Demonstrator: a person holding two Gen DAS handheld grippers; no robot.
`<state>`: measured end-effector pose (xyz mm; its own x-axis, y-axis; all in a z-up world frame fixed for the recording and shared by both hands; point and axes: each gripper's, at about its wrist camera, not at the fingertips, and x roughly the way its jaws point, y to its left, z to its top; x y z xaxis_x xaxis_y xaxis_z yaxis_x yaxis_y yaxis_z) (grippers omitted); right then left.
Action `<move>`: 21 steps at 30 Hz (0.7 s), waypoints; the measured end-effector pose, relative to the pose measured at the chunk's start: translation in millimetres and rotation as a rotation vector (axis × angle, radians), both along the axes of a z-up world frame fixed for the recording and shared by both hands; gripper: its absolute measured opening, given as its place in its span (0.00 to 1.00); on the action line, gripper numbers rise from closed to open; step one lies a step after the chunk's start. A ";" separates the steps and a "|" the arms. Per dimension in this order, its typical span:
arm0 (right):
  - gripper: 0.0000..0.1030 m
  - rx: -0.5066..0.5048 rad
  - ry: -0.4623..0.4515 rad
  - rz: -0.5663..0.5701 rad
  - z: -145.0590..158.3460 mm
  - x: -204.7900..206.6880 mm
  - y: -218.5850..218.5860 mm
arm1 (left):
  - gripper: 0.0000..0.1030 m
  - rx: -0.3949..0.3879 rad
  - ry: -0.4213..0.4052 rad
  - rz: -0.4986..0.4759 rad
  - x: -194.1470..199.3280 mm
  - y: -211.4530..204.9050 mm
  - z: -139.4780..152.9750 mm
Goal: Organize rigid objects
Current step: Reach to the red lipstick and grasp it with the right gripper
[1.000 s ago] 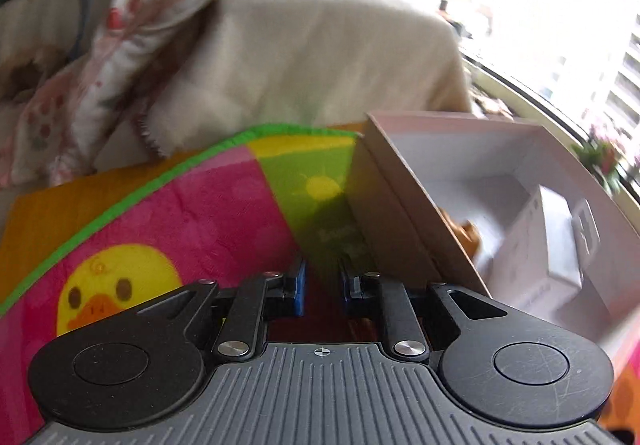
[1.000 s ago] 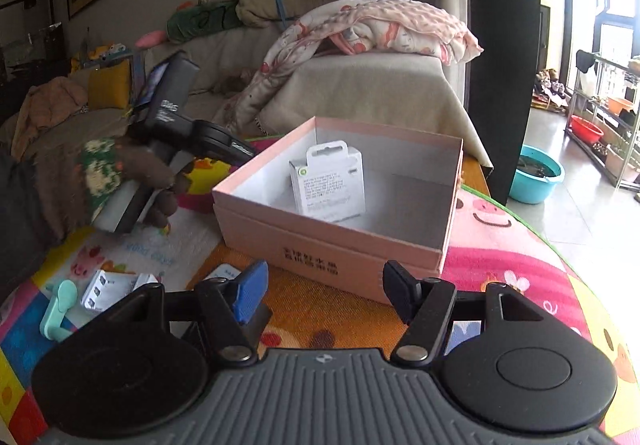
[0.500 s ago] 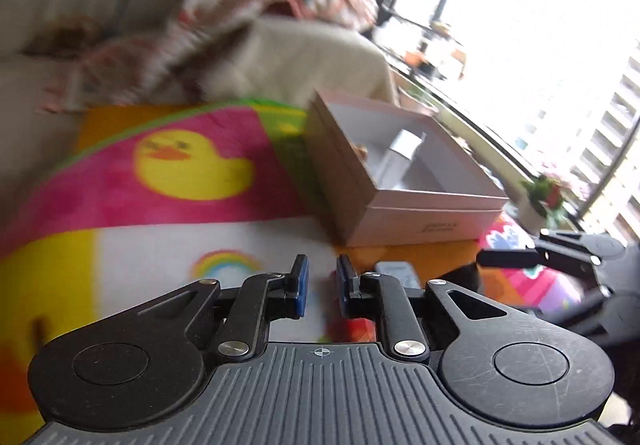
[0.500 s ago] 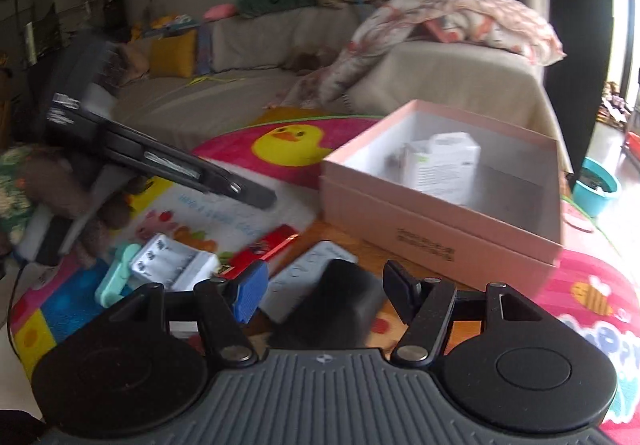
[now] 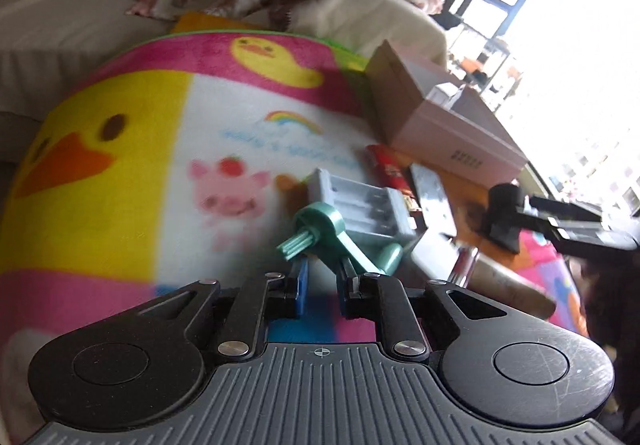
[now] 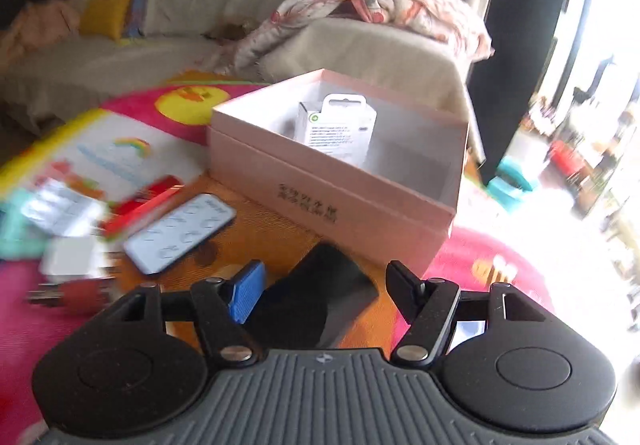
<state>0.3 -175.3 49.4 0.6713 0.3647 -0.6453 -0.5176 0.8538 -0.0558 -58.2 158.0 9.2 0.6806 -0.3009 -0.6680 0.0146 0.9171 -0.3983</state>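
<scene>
A pink open box (image 6: 352, 201) (image 5: 448, 133) stands on the mat with a white packaged item (image 6: 340, 129) inside. My right gripper (image 6: 324, 289) is open, its jaws on either side of a black object (image 6: 316, 301) lying in front of the box. My left gripper (image 5: 320, 281) is narrowly open and empty, just behind a green brush (image 5: 332, 233). Beside the brush lie a white battery charger (image 5: 360, 201), a red pack (image 5: 390, 173) (image 6: 144, 205), a grey remote (image 6: 180, 233) (image 5: 432, 197) and a white block (image 6: 72, 257).
A colourful duck-print play mat (image 5: 120, 149) covers the surface. A beige sofa (image 6: 360, 49) with a patterned blanket (image 6: 384, 1) stands behind the box. The right gripper's arm shows at the right of the left wrist view (image 5: 560, 221). A metal-tipped tube (image 5: 500, 277) lies near the brush.
My left gripper has swung down and away from the box to the green brush. My right gripper has moved closer over the black object, toward the box.
</scene>
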 end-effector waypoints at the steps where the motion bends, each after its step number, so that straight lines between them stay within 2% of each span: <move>1: 0.76 0.035 0.018 0.025 4.0 -5.7 -6.4 | 0.16 -0.013 -0.001 -0.018 9.8 -8.1 -2.5; 3: 0.79 0.086 0.044 0.089 10.1 -20.1 -13.6 | 0.16 -0.035 -0.008 -0.051 24.3 -23.1 -5.3; 5: 0.81 0.095 0.070 0.171 12.4 -33.9 -11.8 | 0.16 -0.045 -0.014 -0.101 33.7 -37.5 -4.1; 10: 0.81 -0.033 0.086 0.299 -7.6 -60.3 9.6 | 0.17 0.137 -0.118 -0.127 15.4 -47.6 17.5; 13: 0.79 -0.166 0.000 0.201 -23.1 -57.3 12.6 | 0.17 0.151 -0.174 -0.162 -2.0 -42.9 30.7; 15: 0.79 -0.181 -0.054 0.101 -26.1 -49.7 5.6 | 0.17 0.154 -0.189 -0.209 -10.6 -46.9 35.3; 17: 0.79 -0.148 -0.027 0.029 -26.8 -38.2 -5.3 | 0.17 0.172 -0.182 -0.244 -10.8 -58.7 32.7; 21: 0.80 0.013 0.107 -0.035 -30.3 -23.5 -31.6 | 0.17 0.200 -0.142 -0.272 3.0 -84.9 16.1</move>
<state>-23.2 -206.9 19.1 0.6113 0.3512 -0.7092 -0.4899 0.8717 0.0093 -55.2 73.1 25.3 0.6841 -0.3567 -0.6363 0.3113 0.9316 -0.1876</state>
